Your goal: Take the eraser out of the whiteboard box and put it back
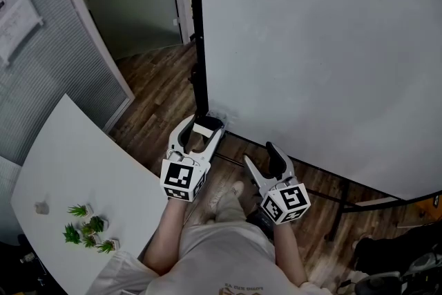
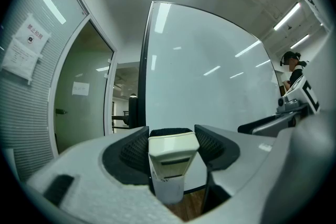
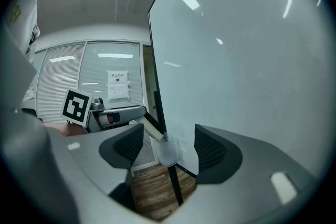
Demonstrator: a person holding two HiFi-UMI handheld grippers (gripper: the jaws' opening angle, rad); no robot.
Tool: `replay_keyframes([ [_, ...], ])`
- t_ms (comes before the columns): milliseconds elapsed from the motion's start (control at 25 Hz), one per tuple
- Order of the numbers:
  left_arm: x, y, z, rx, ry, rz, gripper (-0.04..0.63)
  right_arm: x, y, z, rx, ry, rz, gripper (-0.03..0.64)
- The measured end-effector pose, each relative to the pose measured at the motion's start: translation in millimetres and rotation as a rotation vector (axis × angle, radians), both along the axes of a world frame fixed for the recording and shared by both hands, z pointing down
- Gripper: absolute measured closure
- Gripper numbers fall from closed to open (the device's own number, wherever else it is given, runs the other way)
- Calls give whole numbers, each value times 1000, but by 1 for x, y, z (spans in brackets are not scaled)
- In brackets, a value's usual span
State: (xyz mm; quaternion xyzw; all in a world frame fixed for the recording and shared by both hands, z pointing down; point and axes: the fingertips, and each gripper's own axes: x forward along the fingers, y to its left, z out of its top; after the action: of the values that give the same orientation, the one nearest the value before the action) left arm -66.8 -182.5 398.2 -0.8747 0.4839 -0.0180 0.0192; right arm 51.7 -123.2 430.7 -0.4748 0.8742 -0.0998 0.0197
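Note:
My left gripper (image 1: 203, 124) is shut on the cream eraser (image 1: 202, 129) and holds it at the lower left corner of the big whiteboard (image 1: 318, 45). In the left gripper view the eraser (image 2: 173, 152) fills the gap between the black pads, right above a small translucent box (image 2: 169, 192). The right gripper view shows the eraser (image 3: 153, 132) slanting down into the mouth of that box (image 3: 168, 153) on the board's frame. My right gripper (image 1: 260, 155) hangs beside the left one, open, with nothing between its fingers (image 3: 209, 147).
A white table (image 1: 76, 169) with small green plants (image 1: 86, 226) stands at the left. Behind it are a blind-covered partition (image 1: 62, 59) and a doorway. The whiteboard's dark stand legs (image 1: 335, 198) cross the wooden floor. A person (image 2: 292, 68) stands far right.

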Motion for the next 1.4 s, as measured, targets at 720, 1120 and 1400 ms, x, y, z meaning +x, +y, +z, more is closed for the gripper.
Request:
replay_keyframes([
  [720,5,-11,12,-21,-13,0,327,8,-7,6,-18,2,15,316],
  [1120,2,-15,20,-42,-18,-6,327,7,-10,11,-29,0,6,316],
  [1400,4,-19,26,-56,-26,-4,327,9,-12,15,-42,0,12,316],
])
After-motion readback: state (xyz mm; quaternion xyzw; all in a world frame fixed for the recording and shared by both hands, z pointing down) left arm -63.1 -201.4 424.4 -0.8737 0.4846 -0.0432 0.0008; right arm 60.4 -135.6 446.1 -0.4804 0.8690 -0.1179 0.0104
